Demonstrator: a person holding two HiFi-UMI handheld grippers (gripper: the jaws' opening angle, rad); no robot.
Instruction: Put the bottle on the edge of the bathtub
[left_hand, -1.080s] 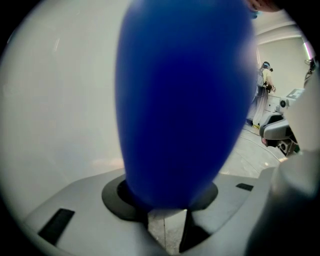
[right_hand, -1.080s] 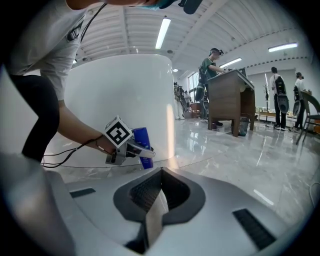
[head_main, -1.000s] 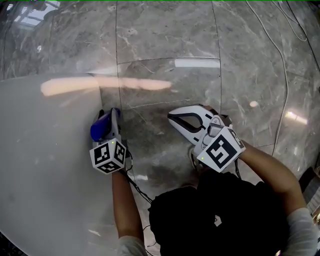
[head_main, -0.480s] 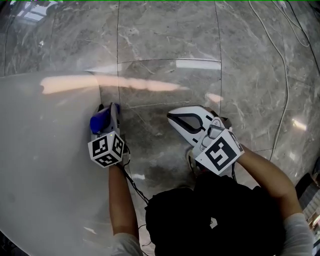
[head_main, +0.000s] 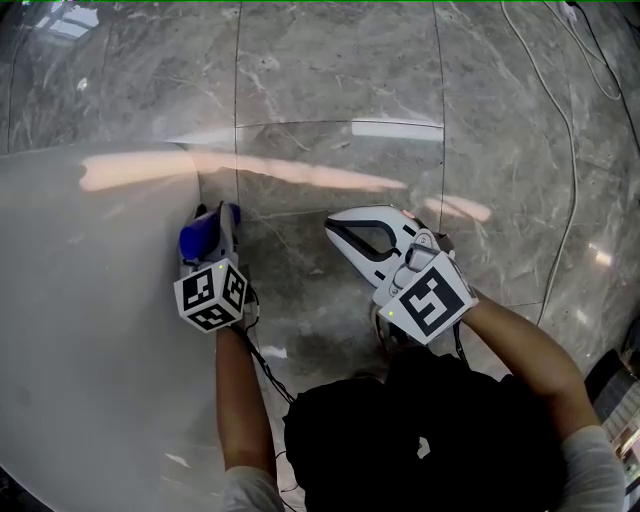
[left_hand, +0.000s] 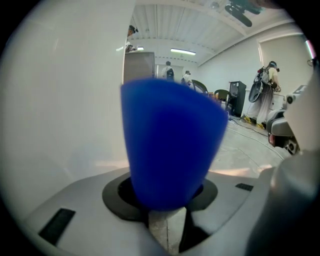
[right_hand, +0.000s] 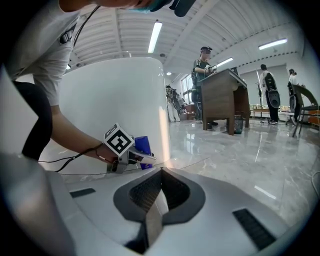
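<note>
Marble floor, glossy grey, meets white bathtub; striplights overhead.

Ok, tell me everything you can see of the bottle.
The bottle is solid dark blue, opaque and plastic-looking, with a rounded body; no label or cap shows. It sits between the jaws of the left gripper, which have just closed a little further and press on its sides. It is held low, close beside the white bathtub wall and near the grey marble floor; whether it touches either cannot be told.
</note>
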